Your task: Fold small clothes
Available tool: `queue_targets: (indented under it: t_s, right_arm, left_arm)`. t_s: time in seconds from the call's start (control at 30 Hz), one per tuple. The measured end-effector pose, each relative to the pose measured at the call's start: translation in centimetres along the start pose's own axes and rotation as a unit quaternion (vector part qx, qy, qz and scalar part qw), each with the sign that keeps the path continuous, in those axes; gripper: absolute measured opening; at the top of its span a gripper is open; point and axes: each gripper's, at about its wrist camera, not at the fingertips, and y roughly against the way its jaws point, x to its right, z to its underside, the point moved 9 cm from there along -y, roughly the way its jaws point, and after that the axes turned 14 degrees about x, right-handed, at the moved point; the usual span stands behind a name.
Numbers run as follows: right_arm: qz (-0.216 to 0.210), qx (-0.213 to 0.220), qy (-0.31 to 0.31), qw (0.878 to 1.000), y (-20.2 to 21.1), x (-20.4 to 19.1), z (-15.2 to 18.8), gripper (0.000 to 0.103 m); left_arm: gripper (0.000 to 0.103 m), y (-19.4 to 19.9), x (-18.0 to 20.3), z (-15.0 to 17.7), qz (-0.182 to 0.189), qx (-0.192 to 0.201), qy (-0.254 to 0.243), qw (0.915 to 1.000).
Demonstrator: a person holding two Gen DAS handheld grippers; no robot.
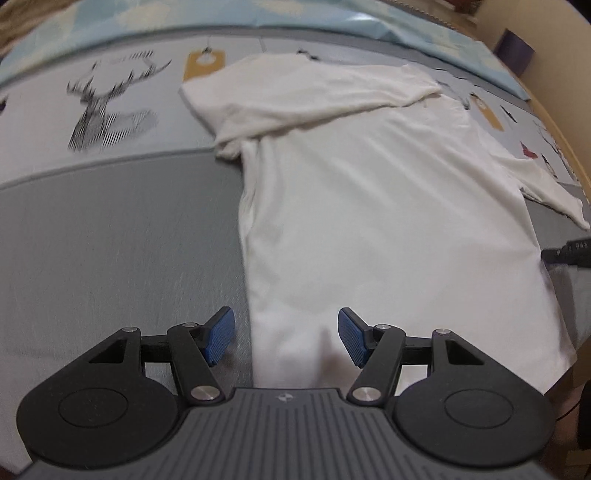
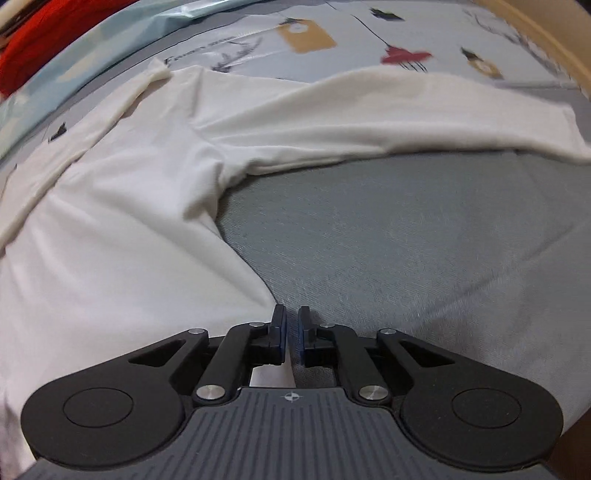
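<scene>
Shirt: a white long-sleeved shirt is spread flat on the grey mat, its body running away from the left gripper toward the far printed section of the mat.

Left sleeve: one sleeve is seen folded across the top of the shirt, at the far end from the left gripper.

Left gripper: the left gripper is held wide open, nothing gripped; its blue pads are spread either side of the shirt's near left edge, with the right pad over cloth and the left pad over bare mat. Whether the cloth is touched cannot be told.

Right gripper: the right gripper is seen almost fully closed, with only a thin slit left between the pads. The shirt's side edge runs down to its left finger, and a strip of white shows just behind the fingers; whether cloth is actually pinched cannot be told.

Right sleeve: the other sleeve is stretched out sideways beyond the right gripper, well apart from it, over the grey mat.

Beyond the shirt: a deer print and tan tag prints are seen on the mat; a pale blue cloth lies past the shirt's far end.
</scene>
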Motion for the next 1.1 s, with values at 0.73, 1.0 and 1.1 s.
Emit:
queue_targets:
  t_s: [0.73, 1.0, 1.1]
  right_arm:
    - [-0.036, 0.011, 0.11, 0.993, 1.2, -6.4, 0.8, 0.049]
    - [-0.014, 0.043, 0.113, 0.993, 1.8, -7.0, -2.2, 0.053]
    - [-0.016, 0.078, 0.072, 0.994, 2.6, -7.1, -4.3, 0.053]
  left_arm:
    - [0.035, -1.8, 2.7, 1.9, 0.002, -0.053, -0.021, 0.9984]
    - [0.04, -1.9, 6.0, -2.8, -0.036, 0.036, -0.066, 0.9965]
    - [0.028, -2.2, 8.6, -6.8, -0.025, 0.107, -0.056, 0.9924]
